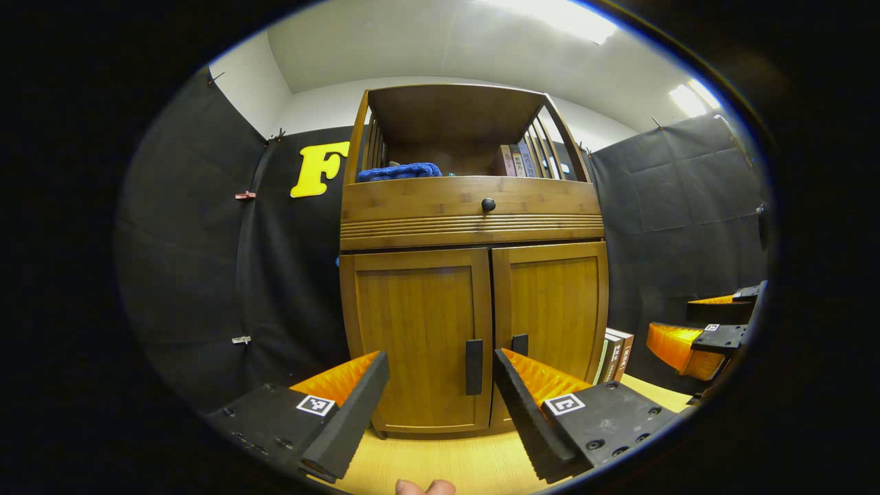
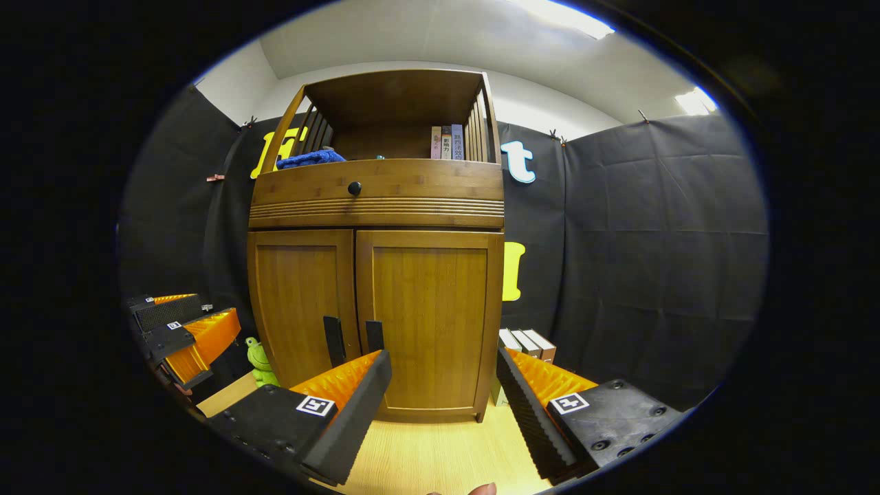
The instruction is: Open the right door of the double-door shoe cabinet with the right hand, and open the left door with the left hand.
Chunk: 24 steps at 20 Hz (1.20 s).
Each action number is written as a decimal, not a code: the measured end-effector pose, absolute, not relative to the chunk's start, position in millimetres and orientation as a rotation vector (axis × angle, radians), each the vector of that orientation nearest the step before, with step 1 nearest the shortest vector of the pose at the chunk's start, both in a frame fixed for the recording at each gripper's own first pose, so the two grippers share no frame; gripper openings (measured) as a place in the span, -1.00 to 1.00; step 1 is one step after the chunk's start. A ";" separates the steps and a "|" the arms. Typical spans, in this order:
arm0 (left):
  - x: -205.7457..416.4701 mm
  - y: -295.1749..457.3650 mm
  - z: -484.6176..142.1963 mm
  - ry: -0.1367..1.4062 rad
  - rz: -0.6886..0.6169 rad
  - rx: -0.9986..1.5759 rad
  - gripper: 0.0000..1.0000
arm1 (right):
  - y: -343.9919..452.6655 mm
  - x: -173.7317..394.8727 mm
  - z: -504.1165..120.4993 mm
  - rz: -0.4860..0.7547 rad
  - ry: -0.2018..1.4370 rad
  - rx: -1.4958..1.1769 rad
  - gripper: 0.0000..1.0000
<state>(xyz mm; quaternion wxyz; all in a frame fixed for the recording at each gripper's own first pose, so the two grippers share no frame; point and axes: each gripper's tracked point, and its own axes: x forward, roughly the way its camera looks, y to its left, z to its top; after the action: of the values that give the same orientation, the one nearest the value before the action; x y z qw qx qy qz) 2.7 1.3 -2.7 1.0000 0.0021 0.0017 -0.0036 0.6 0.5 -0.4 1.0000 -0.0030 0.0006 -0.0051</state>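
Observation:
A wooden double-door shoe cabinet [image 1: 474,289] stands on a light wooden surface, both doors closed. The left door [image 1: 419,337] carries a dark vertical handle [image 1: 474,366] beside the right door's handle [image 1: 520,344]. My left gripper [image 1: 440,405] is open, a short way in front of the left door's handle. In the right gripper view the right door [image 2: 430,316] and its handle [image 2: 375,335] face me, and my right gripper [image 2: 443,405] is open before that door, touching nothing. The right gripper [image 1: 708,330] also appears at the far right of the left gripper view, the left gripper [image 2: 182,330] at the left of the right gripper view.
Above the doors is a drawer with a round knob [image 1: 488,204]. The open shelf holds a blue cloth [image 1: 399,172] and books [image 1: 517,159]. More books [image 2: 526,344] stand at the cabinet's right foot. A green frog toy [image 2: 260,361] sits at its left foot.

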 end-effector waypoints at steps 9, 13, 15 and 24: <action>5.3 2.4 -2.2 -0.003 -0.009 0.005 0.90 | 2.7 2.3 -0.4 -0.012 0.001 -0.012 0.96; 8.2 6.3 -4.0 -0.004 -0.012 0.010 0.90 | 10.8 13.4 -3.8 0.000 0.005 -0.018 0.95; 10.2 10.6 -7.1 0.002 -0.012 0.005 0.90 | 15.6 26.4 -7.9 0.007 0.010 -0.018 0.92; 30.1 35.7 -26.3 0.025 0.009 0.001 0.89 | 61.1 123.1 -40.1 0.065 0.051 0.025 0.99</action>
<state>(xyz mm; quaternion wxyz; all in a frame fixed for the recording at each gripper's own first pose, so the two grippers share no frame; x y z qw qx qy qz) 30.1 35.7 -26.3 0.9999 0.0006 0.0123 0.0045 123.1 61.1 -40.1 0.9991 0.0123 0.0253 0.0324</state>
